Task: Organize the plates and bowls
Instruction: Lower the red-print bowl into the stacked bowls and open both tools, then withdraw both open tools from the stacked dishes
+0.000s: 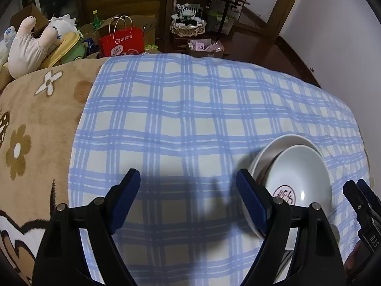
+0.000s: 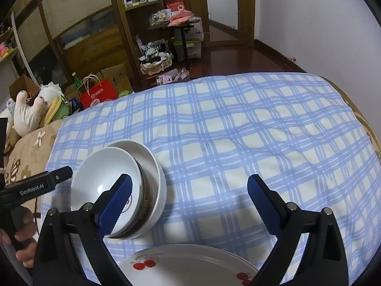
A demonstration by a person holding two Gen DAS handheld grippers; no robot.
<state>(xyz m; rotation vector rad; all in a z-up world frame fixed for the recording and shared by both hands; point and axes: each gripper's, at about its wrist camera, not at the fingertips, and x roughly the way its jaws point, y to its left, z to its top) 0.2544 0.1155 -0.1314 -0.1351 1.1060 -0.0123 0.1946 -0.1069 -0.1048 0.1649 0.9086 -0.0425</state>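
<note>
A stack of white bowls [image 1: 300, 169] sits on the blue checked cloth [image 1: 181, 109], the top bowl tilted and marked with a red emblem. It also shows in the right wrist view [image 2: 107, 174]. My left gripper [image 1: 188, 181] is open and empty, just left of the stack. My right gripper [image 2: 190, 186] is open and empty, right of the bowls. Stacked white plates with cherry prints [image 2: 188, 267] lie at the near edge under the right gripper. The left gripper's body [image 2: 38, 186] shows beside the bowls.
The cloth [image 2: 250, 131] covers a bed with a brown flowered blanket [image 1: 35, 119] at left. Plush toys [image 1: 31, 43], a red paper bag [image 1: 121, 40] and boxes lie beyond. A white wall [image 2: 321, 23] is at right.
</note>
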